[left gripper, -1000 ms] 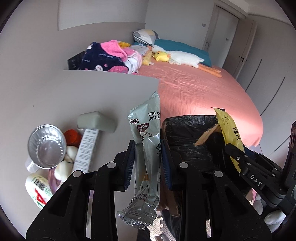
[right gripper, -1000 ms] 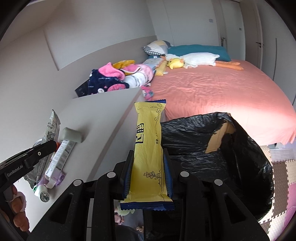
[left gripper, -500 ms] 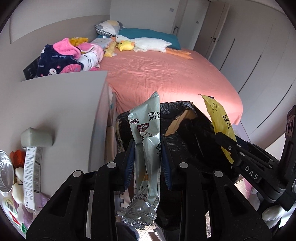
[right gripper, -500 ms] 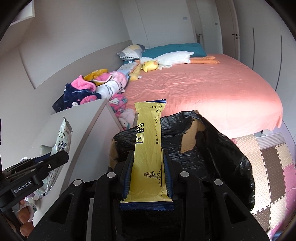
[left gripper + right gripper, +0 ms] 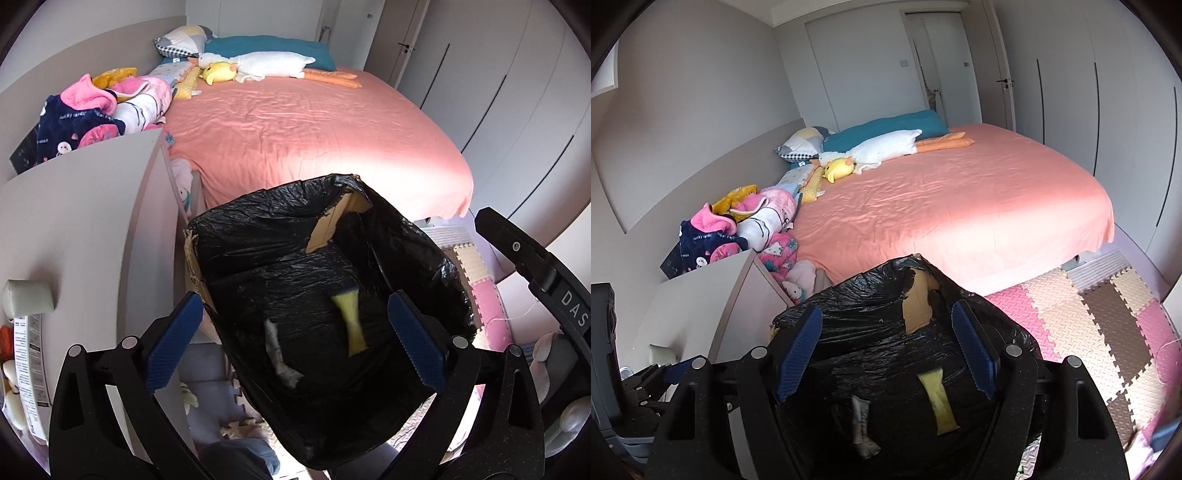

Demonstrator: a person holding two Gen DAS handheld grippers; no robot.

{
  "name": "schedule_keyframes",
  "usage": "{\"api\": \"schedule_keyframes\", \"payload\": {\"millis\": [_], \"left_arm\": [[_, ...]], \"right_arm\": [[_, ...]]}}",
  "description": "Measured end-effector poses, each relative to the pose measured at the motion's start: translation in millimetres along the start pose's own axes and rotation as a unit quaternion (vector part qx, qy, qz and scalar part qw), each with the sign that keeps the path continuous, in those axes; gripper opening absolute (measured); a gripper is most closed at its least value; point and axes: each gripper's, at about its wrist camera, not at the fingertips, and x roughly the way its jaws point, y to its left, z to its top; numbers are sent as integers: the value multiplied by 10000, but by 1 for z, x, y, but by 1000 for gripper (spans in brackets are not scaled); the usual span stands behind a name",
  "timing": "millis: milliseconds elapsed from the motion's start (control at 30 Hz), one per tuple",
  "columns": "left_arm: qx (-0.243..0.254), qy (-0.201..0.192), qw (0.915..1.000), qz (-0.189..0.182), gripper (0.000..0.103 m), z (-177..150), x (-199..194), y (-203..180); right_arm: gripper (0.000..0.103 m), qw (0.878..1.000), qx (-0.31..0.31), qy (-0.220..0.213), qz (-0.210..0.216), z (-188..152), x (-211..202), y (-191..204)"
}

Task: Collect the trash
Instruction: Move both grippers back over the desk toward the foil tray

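Both sets of tongs hang over the black-lined trash bin [image 5: 295, 236] in the lower centre of each frame. The left tongs [image 5: 295, 343] have just been opening and stand spread wide, nothing between the pads. The right tongs [image 5: 886, 354] have also just been opening, released and empty. The yellow wrapper [image 5: 351, 321] and the silver wrapper [image 5: 280, 354] appear blurred inside the bin, perhaps mid-fall. The grey worktop [image 5: 74, 229] sits at left, the pink bed [image 5: 314, 129] above.
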Motion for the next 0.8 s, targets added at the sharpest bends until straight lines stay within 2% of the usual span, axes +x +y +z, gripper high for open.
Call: {"api": "schedule_keyframes", "payload": {"millis": [100,533,800], "left_arm": [[-42,-60,9999,129,97,-2,-4,6],[-353,-199,9988,258,97,-14,-20,41],[-430,-249,9974,526,97,-31,-35,63]], "right_arm": [[74,10000,-19,43,30,-2,1,2],[74,9987,-390,149,288,-13,0,41],[73,9949,-745,275,621,-24,-1,82]]}}
